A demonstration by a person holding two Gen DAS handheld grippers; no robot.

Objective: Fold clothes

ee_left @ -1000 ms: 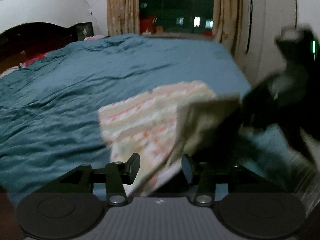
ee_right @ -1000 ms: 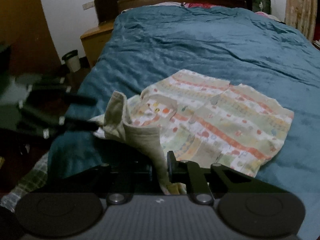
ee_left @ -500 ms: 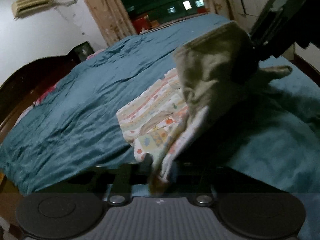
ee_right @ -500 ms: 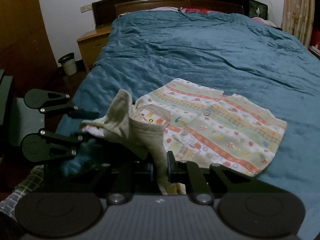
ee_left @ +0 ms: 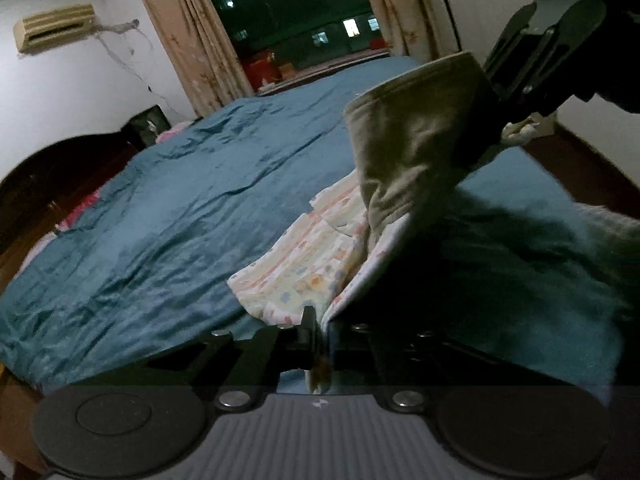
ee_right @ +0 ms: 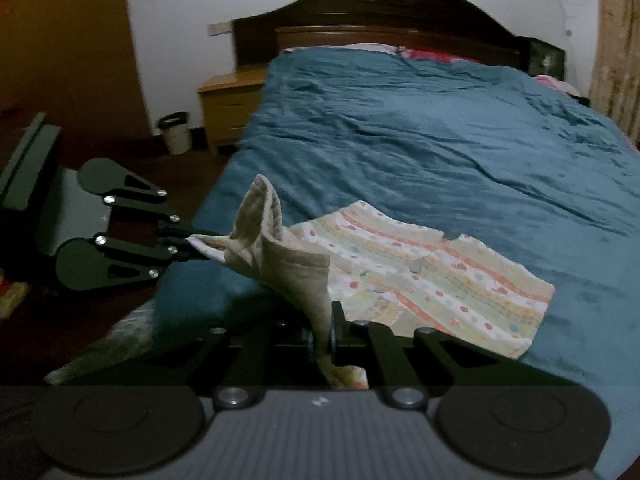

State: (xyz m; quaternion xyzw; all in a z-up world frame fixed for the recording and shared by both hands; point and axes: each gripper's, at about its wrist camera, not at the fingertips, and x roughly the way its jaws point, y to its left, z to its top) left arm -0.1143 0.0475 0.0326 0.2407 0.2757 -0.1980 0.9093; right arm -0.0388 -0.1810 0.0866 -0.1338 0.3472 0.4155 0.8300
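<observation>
1. The bed (ee_right: pixel 460 152), under its rumpled teal cover, fills everything ahead of both sets of jaws. I judge it a soft surface, so when I lay the fold down I should lower it and not drag, or the cover may bunch beneath.

2. The shirt (ee_right: pixel 420 280) lies ahead of and to the right of my right jaws. It is a small, pale, button-front garment with orange and green stripes and little printed figures. Most of it rests flat on the cover, and only the near edge is lifted.

3. The collar (ee_right: pixel 276 264), a plain beige band, stands up in a peak between the two tools and hangs slack between the grips. I judge the step in hand to be carrying this raised edge over the body of the shirt. To do it well I would move both grips forward together at one height, keeping the edge taut enough that the crease falls straight.

4. My right gripper (ee_right: pixel 322 340) has its jaws pressed together, pinching the cloth just below the collar.

5. My left gripper (ee_left: pixel 316 332) is likewise closed on a thin edge of the same shirt, which rises up and to the right of its jaws.
</observation>
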